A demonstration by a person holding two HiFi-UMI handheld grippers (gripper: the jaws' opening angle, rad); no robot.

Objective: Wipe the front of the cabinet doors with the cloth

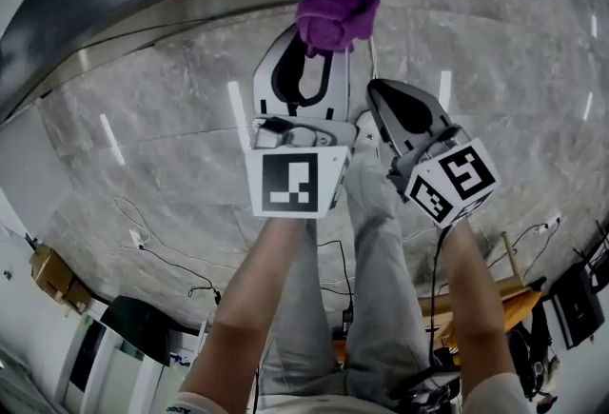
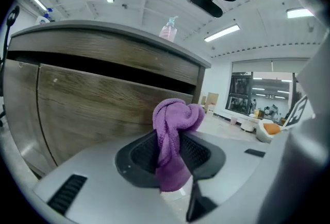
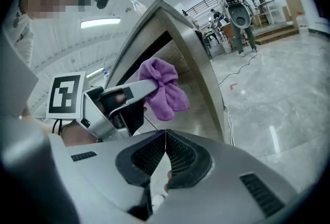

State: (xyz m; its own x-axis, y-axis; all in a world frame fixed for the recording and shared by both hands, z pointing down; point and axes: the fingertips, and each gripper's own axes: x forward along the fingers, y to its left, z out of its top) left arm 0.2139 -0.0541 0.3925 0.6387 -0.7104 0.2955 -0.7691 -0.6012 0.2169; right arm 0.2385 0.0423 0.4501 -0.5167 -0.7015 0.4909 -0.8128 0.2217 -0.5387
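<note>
A bunched purple cloth [image 1: 336, 17] is pinched in my left gripper [image 1: 324, 46], whose jaws are shut on it. In the left gripper view the cloth [image 2: 172, 140] stands up between the jaws, a short way from the wood-grain cabinet doors [image 2: 87, 109]. My right gripper [image 1: 381, 93] sits just right of the left one, jaws shut with nothing between them. In the right gripper view its closed jaws [image 3: 165, 141] point past the left gripper [image 3: 147, 84] and the cloth [image 3: 162, 89] toward the cabinet's end panel [image 3: 198, 79].
A grey countertop [image 2: 103, 27] with a pink bottle [image 2: 168, 29] tops the cabinet. The floor is polished marble [image 1: 171, 165] with loose cables [image 1: 162, 250]. The person's legs [image 1: 376, 288] stand below the grippers. Boxes and furniture [image 1: 114, 345] lie behind.
</note>
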